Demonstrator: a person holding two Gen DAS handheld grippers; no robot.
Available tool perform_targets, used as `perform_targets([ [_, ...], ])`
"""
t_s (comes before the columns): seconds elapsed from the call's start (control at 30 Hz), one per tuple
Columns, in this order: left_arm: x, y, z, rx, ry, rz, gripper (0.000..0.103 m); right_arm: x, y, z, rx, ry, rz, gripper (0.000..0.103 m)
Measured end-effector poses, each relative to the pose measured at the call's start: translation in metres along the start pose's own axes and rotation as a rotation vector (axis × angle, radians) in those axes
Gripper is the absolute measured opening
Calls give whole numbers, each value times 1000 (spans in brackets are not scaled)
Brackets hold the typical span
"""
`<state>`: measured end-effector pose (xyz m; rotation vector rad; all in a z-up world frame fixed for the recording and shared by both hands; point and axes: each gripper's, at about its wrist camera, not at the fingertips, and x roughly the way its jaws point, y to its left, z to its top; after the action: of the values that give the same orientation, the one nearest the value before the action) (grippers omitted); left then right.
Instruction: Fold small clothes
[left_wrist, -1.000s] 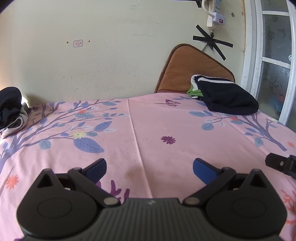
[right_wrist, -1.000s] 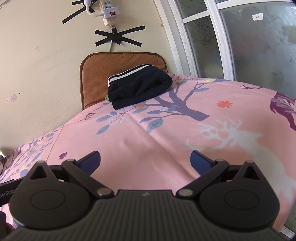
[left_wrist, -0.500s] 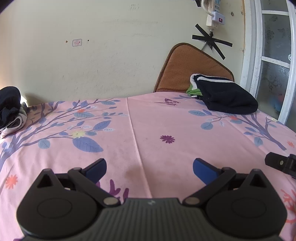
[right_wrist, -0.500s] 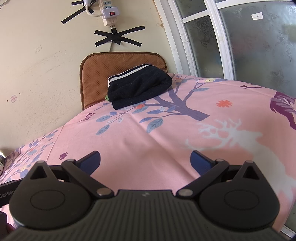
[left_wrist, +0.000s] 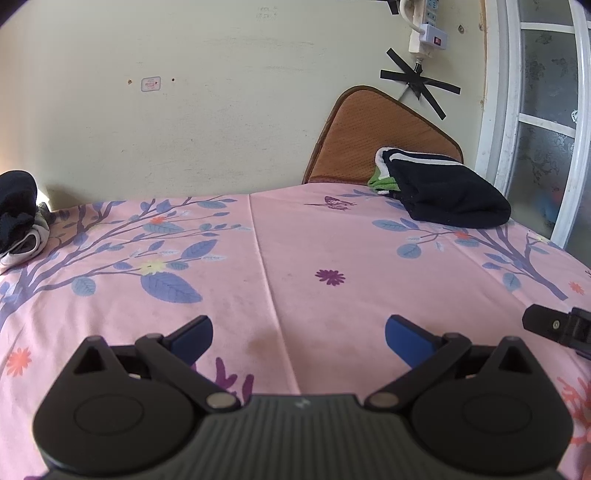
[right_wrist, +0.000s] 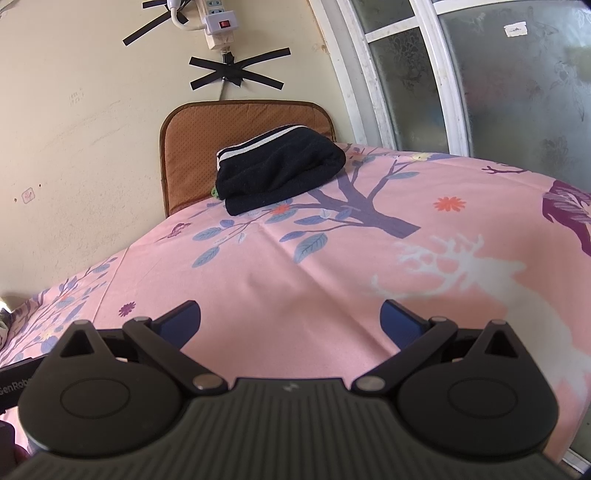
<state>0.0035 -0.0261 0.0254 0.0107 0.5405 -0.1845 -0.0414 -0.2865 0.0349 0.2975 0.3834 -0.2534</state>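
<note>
both handheld grippers hovered low over a pink flowered bedsheet (left_wrist: 369, 236), neither one touching any garment. the left gripper (left_wrist: 298, 334) had its blue-tipped fingers (left_wrist: 194, 334) spread wide with nothing between them, only bare sheet and a faint brown stain ahead. the right gripper (right_wrist: 291, 317) was likewise spread wide and empty, its fingers (right_wrist: 400, 319) framing a stretch of sheet printed with a white deer. part of the right gripper's black body showed at the right edge of the left wrist view.

a folded dark garment (right_wrist: 279, 170) with white stripes along its top edge sat at the far end of the sheet, well apart from both grippers, resting against a brown cushion (right_wrist: 192, 147) propped on the cream wall. a sliver of green and white cloth (left_wrist: 382, 177) peeked out from under it on the left side. a second heap of crumpled dark and white clothes (left_wrist: 18, 218) lay at the far left edge of the sheet, near the wall. a white power strip (right_wrist: 218, 24) and black tape crosses hung on the wall above the cushion, beside a frosted window (right_wrist: 498, 74).
</note>
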Motion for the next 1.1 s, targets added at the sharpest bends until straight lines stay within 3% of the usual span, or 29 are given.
perform_targets([
  [1.1, -2, -2, 0, 9, -9, -6, 103, -2, -1, 0, -9, -20, 15, 103],
])
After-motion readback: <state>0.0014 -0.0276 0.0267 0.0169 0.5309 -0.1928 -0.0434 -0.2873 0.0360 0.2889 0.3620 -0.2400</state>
